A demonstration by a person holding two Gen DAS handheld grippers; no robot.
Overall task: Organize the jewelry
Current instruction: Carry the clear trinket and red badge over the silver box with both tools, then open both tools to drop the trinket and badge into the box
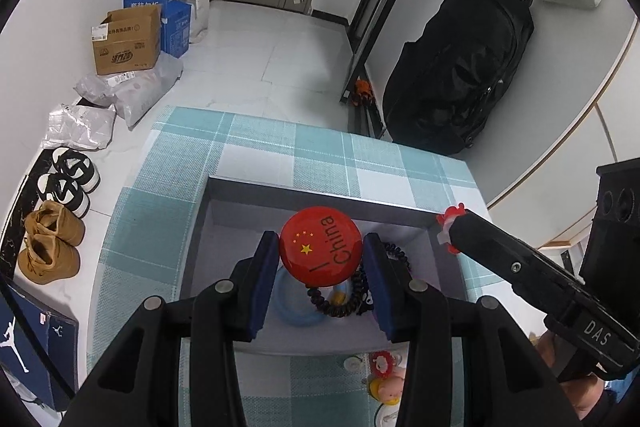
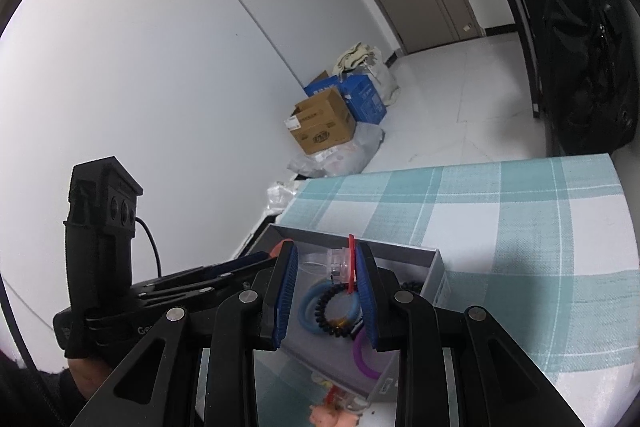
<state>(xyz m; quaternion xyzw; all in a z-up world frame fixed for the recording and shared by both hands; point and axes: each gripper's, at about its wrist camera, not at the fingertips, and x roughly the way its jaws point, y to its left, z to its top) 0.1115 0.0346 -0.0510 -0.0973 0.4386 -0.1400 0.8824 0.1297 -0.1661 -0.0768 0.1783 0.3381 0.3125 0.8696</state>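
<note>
My left gripper [image 1: 320, 247] is shut on a round red badge [image 1: 320, 245] printed "I China", held above an open grey box [image 1: 320, 193]. In the box lie a blue ring [image 1: 294, 307] and a black coiled hair tie [image 1: 340, 305]. My right gripper [image 2: 326, 255] is shut on a small clear-and-red trinket [image 2: 340, 261] above the same grey box [image 2: 434, 277]. Under it lie the blue ring [image 2: 308, 307], the black coil [image 2: 326, 311] and a purple ring [image 2: 362, 357]. The right gripper [image 1: 456, 227] reaches in over the box's right corner. The left gripper [image 2: 267, 258] is at the left.
The box stands on a table under a teal plaid cloth [image 1: 256, 147]. Loose trinkets [image 1: 384, 363] and a small doll [image 1: 390, 387] lie in front of the box. Shoes [image 1: 52, 239], cardboard boxes [image 1: 126, 43] and a black bag [image 1: 460, 67] stand on the floor beyond.
</note>
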